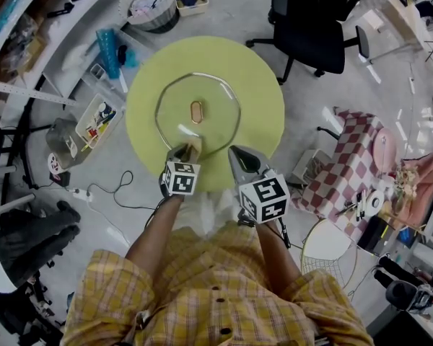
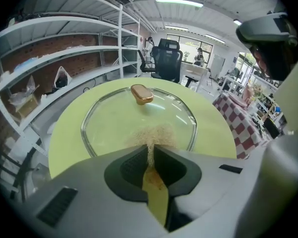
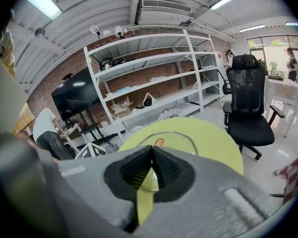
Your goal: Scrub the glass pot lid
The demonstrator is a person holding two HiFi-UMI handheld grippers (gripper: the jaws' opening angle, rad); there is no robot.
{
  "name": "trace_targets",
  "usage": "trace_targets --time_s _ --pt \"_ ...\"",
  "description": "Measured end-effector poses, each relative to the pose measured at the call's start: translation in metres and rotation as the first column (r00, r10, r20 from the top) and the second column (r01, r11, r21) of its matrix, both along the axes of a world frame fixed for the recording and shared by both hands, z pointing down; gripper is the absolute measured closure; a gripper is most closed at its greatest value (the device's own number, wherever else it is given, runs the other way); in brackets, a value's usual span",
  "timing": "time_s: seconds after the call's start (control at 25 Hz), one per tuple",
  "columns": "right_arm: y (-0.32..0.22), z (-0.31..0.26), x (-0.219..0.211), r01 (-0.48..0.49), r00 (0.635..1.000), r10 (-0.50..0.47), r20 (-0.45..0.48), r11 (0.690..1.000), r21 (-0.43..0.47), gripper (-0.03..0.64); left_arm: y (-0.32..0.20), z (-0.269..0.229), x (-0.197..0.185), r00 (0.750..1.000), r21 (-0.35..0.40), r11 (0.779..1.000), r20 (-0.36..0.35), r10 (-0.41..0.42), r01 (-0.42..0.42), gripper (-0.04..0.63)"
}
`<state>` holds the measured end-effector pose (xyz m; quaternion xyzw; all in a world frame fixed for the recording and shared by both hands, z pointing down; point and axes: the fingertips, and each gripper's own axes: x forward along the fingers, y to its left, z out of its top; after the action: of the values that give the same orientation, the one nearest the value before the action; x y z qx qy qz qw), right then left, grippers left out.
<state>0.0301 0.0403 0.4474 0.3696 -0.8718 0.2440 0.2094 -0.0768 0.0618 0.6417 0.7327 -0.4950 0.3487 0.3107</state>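
While the glass lid (image 1: pixel 175 101) tops the green table (image 1: pixel 263 107), office chair (image 1: pixel 312 29) beyond, left gripper (image 1: pixel 188 150) pinches a scourer (image 2: pixel 155 134); right gripper (image 1: pixel 237 154) is closed, empty.

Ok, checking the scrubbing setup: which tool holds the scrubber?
The left tool, shut on the beige scrubber at the glass lid; the right tool is shut on nothing.

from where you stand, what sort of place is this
Probably a workshop or lab-type office, not a kitchen: white open shelving on a brick wall, a black office chair, and the glass pot lid lying on a round yellow-green table.
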Motion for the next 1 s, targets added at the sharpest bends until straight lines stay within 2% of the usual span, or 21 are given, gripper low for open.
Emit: trace_targets --time_s 0.28,0.72,0.84,1.0 --pt "0.002 -0.001 0.003 -0.014 1.0 0.014 0.017 1.0 -0.008 0.618 0.008 0.002 0.014 0.999 -0.008 0.999 -0.004 0.047 -0.047 0.554" --pt "0.008 0.006 0.01 -0.034 0.999 0.034 0.023 0.999 -0.019 0.618 0.024 0.006 0.028 0.996 -0.032 0.997 -0.055 0.075 -0.077 0.554" --pt "0.011 0.004 0.009 -0.03 0.999 0.031 0.023 0.999 -0.019 0.618 0.031 -0.007 0.033 0.993 -0.043 0.995 -0.082 0.084 -0.088 0.554" --pt "0.009 -0.001 0.01 -0.032 0.999 0.032 0.03 0.999 -0.016 0.618 0.03 -0.025 0.037 0.99 -0.017 0.995 -0.098 0.097 -0.099 0.554"
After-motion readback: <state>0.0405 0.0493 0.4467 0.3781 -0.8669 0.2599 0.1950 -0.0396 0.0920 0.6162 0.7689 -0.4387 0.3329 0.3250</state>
